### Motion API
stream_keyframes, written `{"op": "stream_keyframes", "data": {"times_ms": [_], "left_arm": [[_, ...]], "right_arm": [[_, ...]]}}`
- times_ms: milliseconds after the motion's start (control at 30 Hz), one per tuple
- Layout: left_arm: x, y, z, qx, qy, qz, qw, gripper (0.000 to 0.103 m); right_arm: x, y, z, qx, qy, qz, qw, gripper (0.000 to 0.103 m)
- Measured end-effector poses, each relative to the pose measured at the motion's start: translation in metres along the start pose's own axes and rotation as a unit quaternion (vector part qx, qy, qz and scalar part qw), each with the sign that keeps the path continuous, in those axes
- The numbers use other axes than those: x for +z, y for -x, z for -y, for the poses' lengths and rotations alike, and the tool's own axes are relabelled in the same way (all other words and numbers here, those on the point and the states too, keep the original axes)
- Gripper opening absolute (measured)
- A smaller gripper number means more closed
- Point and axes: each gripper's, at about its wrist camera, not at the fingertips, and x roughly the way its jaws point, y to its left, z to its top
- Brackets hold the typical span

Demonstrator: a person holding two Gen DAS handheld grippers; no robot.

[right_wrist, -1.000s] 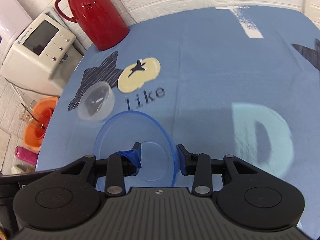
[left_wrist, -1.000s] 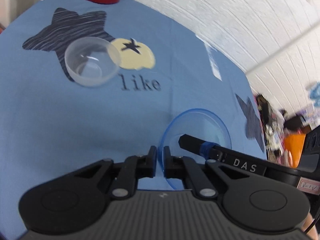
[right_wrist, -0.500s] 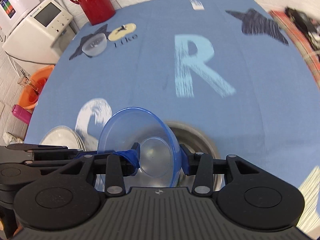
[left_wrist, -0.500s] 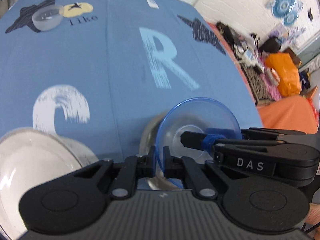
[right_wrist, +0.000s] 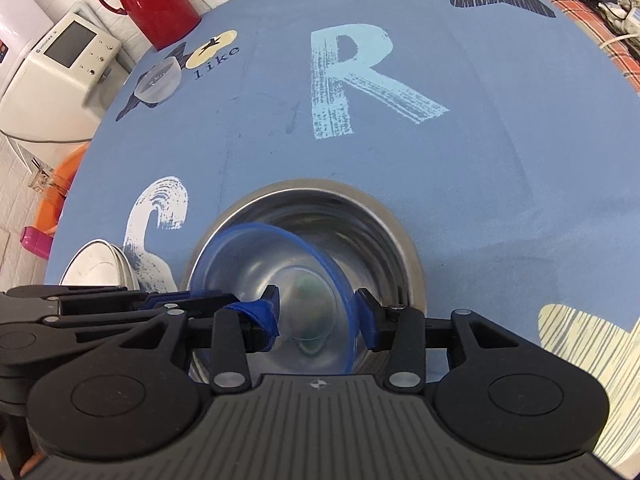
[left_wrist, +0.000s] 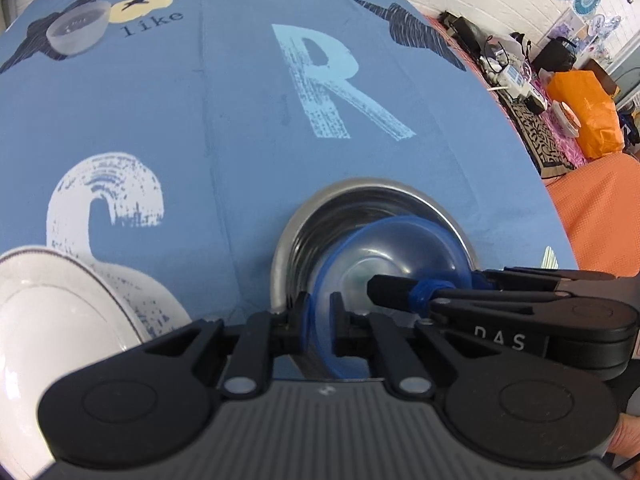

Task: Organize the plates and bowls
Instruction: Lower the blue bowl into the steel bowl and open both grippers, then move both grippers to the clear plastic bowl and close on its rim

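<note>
On the blue printed tablecloth (right_wrist: 260, 136), near edge, sits the steel bowl (right_wrist: 384, 236). We hold the blue bowl (right_wrist: 280, 276) tilted inside it, our left gripper (left_wrist: 319, 314) and right gripper (right_wrist: 316, 312) each pinched on its rim. To nest it well, we should level it, lower it to centre, then release both sides together.

A translucent blue bowl (right_wrist: 276, 280) sits tilted inside a larger steel bowl (right_wrist: 384, 216) near the worktop's near edge, its rim pinched by both grippers. To its left, at the near left corner, stand stacked white bowls (left_wrist: 52, 304), upright. A small clear bowl (left_wrist: 78, 30) rests upright at the far left corner, well apart.
</note>
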Motion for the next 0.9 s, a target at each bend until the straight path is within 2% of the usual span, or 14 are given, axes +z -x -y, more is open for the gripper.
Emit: {"op": "stream_keyframes", "data": {"times_ms": [67,133,200,233,267,300,467,567,633,800,900], "left_arm": [[0.003,0.001,-0.001,-0.010,0.002,-0.004,0.9999,0.012],[0.006,0.003,-0.004,-0.020,0.010,-0.010,0.9997,0.025],[0.009,0.009,-0.005,-0.032,0.010,-0.008,0.9994,0.045],[0.010,0.011,-0.006,-0.043,0.010,-0.010,0.9990,0.050],[0.011,0.014,-0.007,-0.054,0.011,-0.013,0.9984,0.060],[0.013,0.016,-0.006,-0.064,0.012,-0.017,0.9977,0.065],[0.016,0.031,-0.004,-0.046,-0.007,-0.014,0.9988,0.065],[0.018,0.050,-0.017,-0.047,-0.007,0.012,0.9988,0.065],[0.021,0.066,-0.034,-0.033,-0.001,0.039,0.9987,0.066],[0.031,0.093,-0.117,0.015,0.050,0.083,0.9952,0.067],[0.036,0.095,-0.174,0.046,0.098,0.086,0.9903,0.067]], "right_arm": [[0.001,0.005,0.001,-0.001,0.004,0.007,1.000,0.025],[0.003,0.010,0.005,-0.001,-0.002,0.014,1.000,0.026],[0.005,0.016,0.010,0.007,-0.011,0.019,1.000,0.025],[0.006,0.018,0.012,0.012,-0.017,0.020,1.000,0.025],[0.007,0.020,0.014,0.016,-0.024,0.020,0.999,0.025],[0.007,0.021,0.014,0.017,-0.027,0.021,0.999,0.026],[0.009,0.036,0.006,0.017,-0.015,0.037,0.999,0.026],[0.017,0.047,-0.001,0.008,-0.001,0.055,0.998,0.027],[0.027,0.048,-0.006,0.010,0.003,0.058,0.998,0.027],[0.054,0.025,-0.026,0.018,0.014,0.045,0.999,0.027],[0.072,-0.005,-0.046,0.024,0.021,0.022,0.999,0.027]]}}
